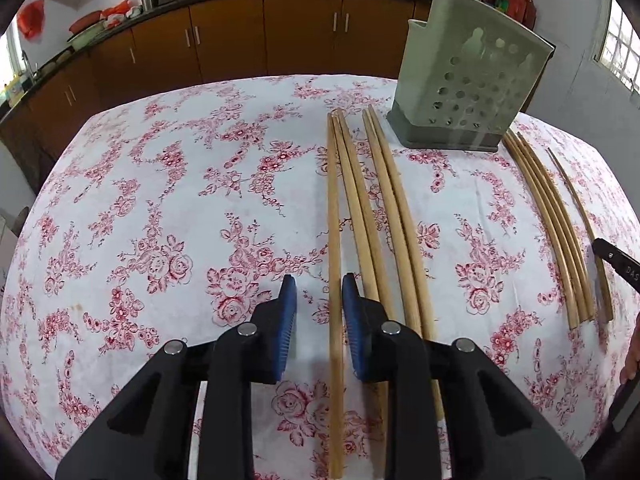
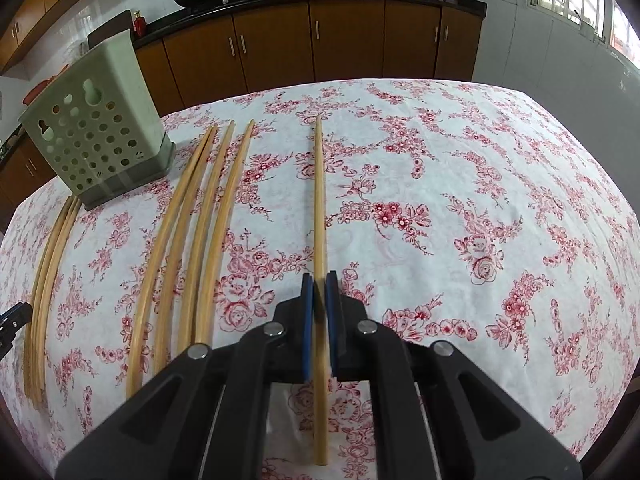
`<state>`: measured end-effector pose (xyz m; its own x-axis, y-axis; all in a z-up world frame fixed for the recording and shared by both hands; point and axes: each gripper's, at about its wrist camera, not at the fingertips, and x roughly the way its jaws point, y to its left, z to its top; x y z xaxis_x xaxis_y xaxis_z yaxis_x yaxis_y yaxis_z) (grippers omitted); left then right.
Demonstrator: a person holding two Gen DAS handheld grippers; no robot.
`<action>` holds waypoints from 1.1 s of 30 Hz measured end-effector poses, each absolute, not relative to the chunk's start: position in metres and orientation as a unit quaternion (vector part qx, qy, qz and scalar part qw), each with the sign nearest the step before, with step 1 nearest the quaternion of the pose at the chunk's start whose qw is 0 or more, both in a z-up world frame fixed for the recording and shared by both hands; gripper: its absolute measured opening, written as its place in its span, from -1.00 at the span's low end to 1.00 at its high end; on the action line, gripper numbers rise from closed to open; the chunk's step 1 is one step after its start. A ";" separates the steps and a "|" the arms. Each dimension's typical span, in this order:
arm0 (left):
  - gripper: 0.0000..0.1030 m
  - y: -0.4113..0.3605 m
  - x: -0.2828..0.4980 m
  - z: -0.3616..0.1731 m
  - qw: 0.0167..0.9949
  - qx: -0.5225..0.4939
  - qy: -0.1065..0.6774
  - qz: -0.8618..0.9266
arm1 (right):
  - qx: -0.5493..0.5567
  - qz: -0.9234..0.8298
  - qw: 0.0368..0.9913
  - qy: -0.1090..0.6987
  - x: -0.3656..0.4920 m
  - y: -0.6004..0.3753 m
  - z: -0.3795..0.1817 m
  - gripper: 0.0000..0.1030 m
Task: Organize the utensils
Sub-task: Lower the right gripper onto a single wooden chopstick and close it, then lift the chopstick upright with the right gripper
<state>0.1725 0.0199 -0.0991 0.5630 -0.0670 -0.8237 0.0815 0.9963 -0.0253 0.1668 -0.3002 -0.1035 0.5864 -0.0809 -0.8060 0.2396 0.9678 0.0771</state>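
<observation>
Nearest, right gripper clamped on a single chopstick above the floral tablecloth. Left gripper narrowed around the leftmost chopstick, right pad touching, left pad just clear. Beside it, four more chopsticks side by side. Farther back, perforated green utensil holder upright on the table; beyond, brown cabinets.

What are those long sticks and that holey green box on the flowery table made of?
The long tan chopsticks look like bamboo or wood: matte, pale brown, with faint grain. The pale green perforated utensil holder looks like moulded plastic: smooth, uniform colour, neat round holes, on a darker grey base. The white tablecloth with red flowers appears to be printed fabric, slightly wrinkled.
</observation>
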 end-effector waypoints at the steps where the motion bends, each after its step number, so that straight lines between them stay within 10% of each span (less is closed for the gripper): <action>1: -0.55 0.019 0.174 -0.099 0.885 0.012 0.464 -0.040 | 0.084 -0.088 0.887 0.445 0.168 -0.299 -0.104 -0.79; 4: -0.84 0.018 0.182 -0.101 0.890 0.032 0.454 -0.020 | 0.070 -0.080 0.889 0.445 0.174 -0.295 -0.103 -0.81; 33: -0.81 0.063 0.187 -0.102 0.903 -0.003 0.430 -0.014 | 0.072 -0.093 0.898 0.425 0.183 -0.318 -0.109 -0.82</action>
